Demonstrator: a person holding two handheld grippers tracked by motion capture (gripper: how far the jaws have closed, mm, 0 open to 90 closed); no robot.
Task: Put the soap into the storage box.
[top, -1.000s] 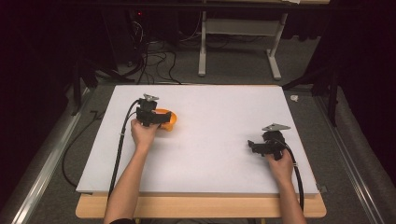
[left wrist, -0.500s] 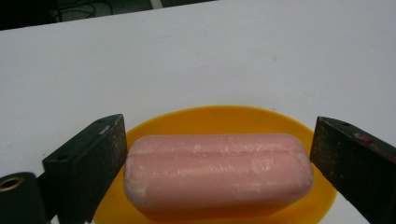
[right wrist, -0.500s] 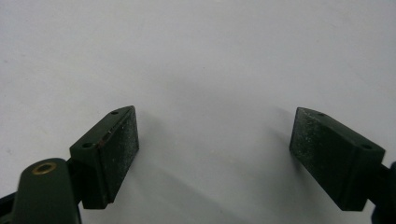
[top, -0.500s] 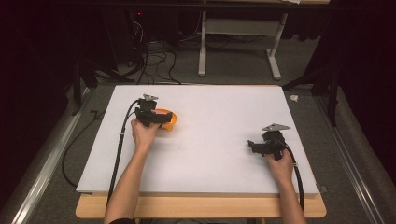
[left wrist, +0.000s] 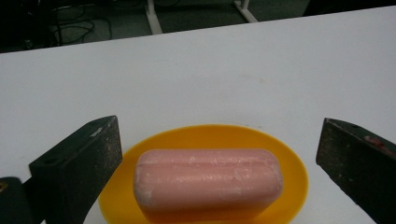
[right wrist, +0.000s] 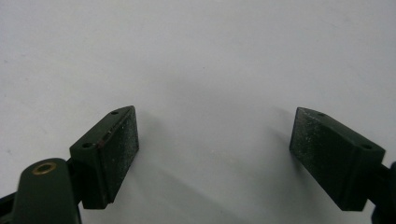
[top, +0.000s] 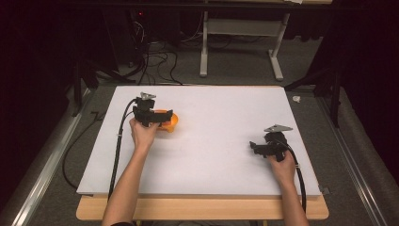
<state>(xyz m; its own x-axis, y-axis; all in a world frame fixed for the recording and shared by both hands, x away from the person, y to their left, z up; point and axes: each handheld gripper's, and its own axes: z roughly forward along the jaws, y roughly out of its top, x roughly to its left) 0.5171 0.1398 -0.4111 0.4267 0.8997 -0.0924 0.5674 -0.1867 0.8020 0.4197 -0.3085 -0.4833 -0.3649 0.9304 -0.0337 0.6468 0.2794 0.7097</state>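
Nothing much has changed over the last second: in the high view the left gripper (top: pixel 160 118) sits in the same spot in the left-centre of the frame, over the orange dish (top: pixel 170 123), and the right gripper (top: pixel 258 147) is parked in the same place at lower right. I read that as a pause before the grab, not a carry. The soap is not lifted yet.

Left gripper view: the pink soap bar (left wrist: pixel 208 182) lies flat in the orange dish (left wrist: pixel 289 163), low centre of the frame, long side across. The 2 fingers (left wrist: pixel 79 175) stand wide apart, 1 at each end of the bar, neither touching it. Nothing is gripped. The dish sits directly on the white tabletop (left wrist: pixel 224 70).

Right gripper view: fingers (right wrist: pixel 109 154) also spread open, only bare tabletop (right wrist: pixel 210 56) between them, holding nothing.

Pose: the left forearm comes up from the bottom edge, angled toward upper right, hand wrapped around the gripper body, fingers aimed right over the dish. The right hand (top: pixel 282 162) rests low on the tabletop at lower right, its gripper pointing left, well apart from the dish.

Next step by my guess: lower the left gripper, close on the bar's ends. Wet-looking soap may slip.
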